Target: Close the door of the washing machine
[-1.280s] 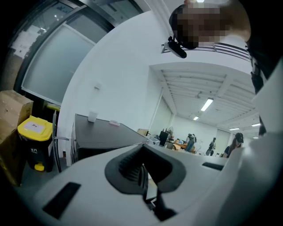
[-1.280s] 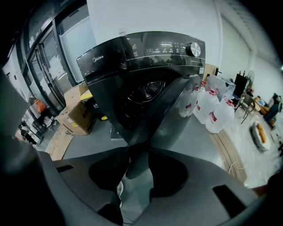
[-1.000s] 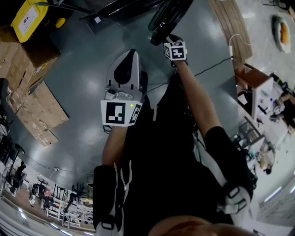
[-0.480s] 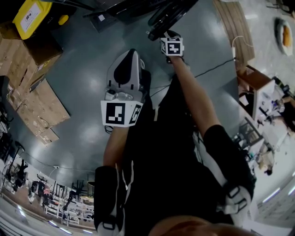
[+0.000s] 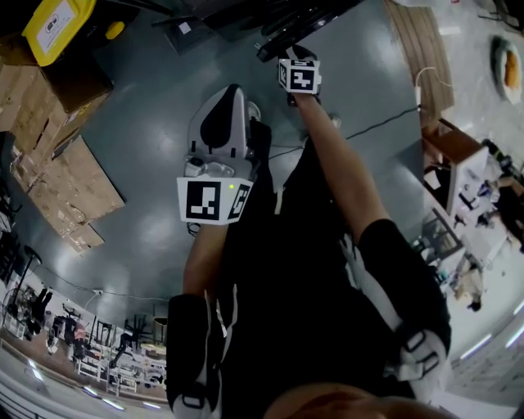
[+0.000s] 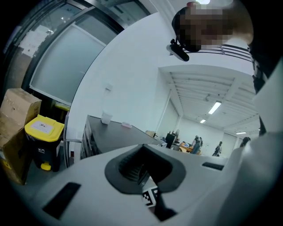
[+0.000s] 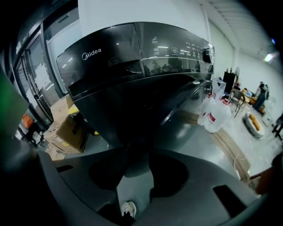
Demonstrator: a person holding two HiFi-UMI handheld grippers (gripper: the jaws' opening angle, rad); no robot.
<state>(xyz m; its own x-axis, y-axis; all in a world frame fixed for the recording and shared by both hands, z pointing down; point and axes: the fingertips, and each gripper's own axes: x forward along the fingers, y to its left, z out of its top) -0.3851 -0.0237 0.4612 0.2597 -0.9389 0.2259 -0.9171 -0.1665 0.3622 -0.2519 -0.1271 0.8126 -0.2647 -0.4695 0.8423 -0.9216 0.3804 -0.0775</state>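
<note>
A dark Midea washing machine [image 7: 137, 53] fills the right gripper view. Its round dark door [image 7: 132, 114] hangs open toward me. My right gripper [image 7: 139, 152] points steeply down with its jaws standing apart, and the door's lower rim sits right at their tips; I cannot tell whether it touches. In the head view the right gripper [image 5: 288, 51] reaches up to the dark door [image 5: 307, 23]. My left gripper [image 5: 233, 94] is held lower, near my body, away from the door. Its jaws are hidden behind its grey housing [image 6: 141, 170].
Cardboard boxes [image 5: 57, 164] and a yellow bin [image 5: 57, 24] stand on the grey floor to the left. A wooden board [image 5: 417, 49] and a cable lie at the right. White plastic bags [image 7: 214, 117] sit beside the machine. My shoe [image 7: 128, 209] shows below the jaws.
The right gripper has moved up the head view toward the machine, and the door's edge has shifted away with it. The left gripper has drifted slightly the same way.
</note>
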